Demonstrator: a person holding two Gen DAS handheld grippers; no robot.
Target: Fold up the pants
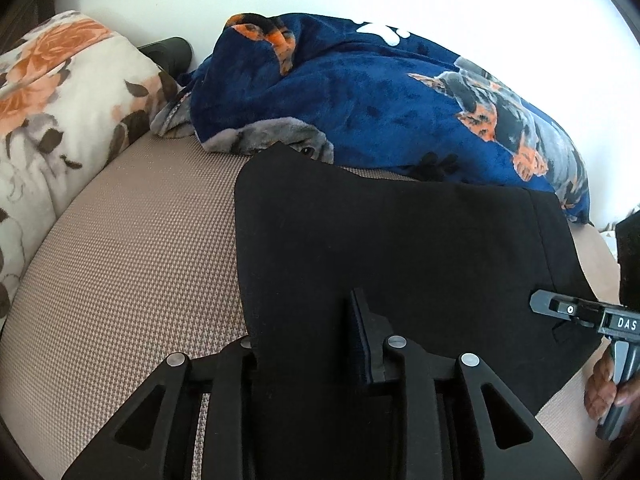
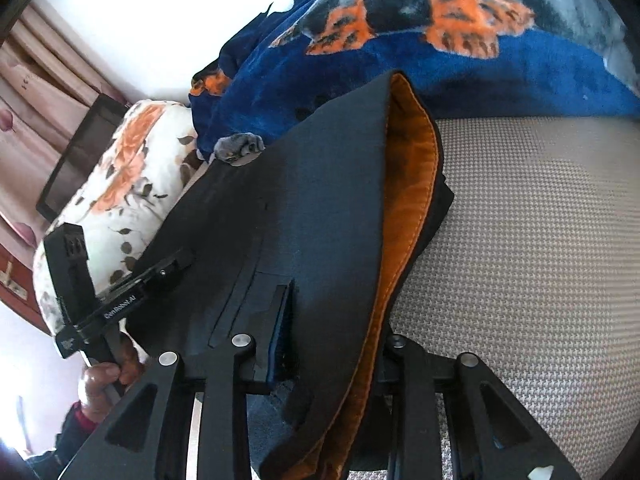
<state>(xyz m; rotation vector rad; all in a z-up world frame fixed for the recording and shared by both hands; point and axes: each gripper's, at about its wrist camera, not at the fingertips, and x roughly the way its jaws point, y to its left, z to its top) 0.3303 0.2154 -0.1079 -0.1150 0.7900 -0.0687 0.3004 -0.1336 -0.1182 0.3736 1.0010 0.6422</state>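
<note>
The black pants [image 1: 392, 236] lie spread on the beige woven bed surface [image 1: 132, 248]. My left gripper [image 1: 308, 344] is shut on the pants' near edge; the cloth covers its left finger and only the right finger [image 1: 368, 344] shows. In the right wrist view the pants [image 2: 312, 200] show an orange lining [image 2: 412, 184] at the waistband. My right gripper [image 2: 332, 336] is shut on that waistband edge, with cloth draped over its right finger. Each gripper shows in the other's view, the right one [image 1: 568, 312] and the left one [image 2: 160, 276].
A blue fleece blanket with a dog print [image 1: 380, 92] lies bunched behind the pants. A floral pillow [image 1: 60, 108] sits at the left. A dark cylinder [image 1: 168, 50] lies behind the pillow. A white wall is at the back. Curtains [image 2: 36, 92] hang at the far left.
</note>
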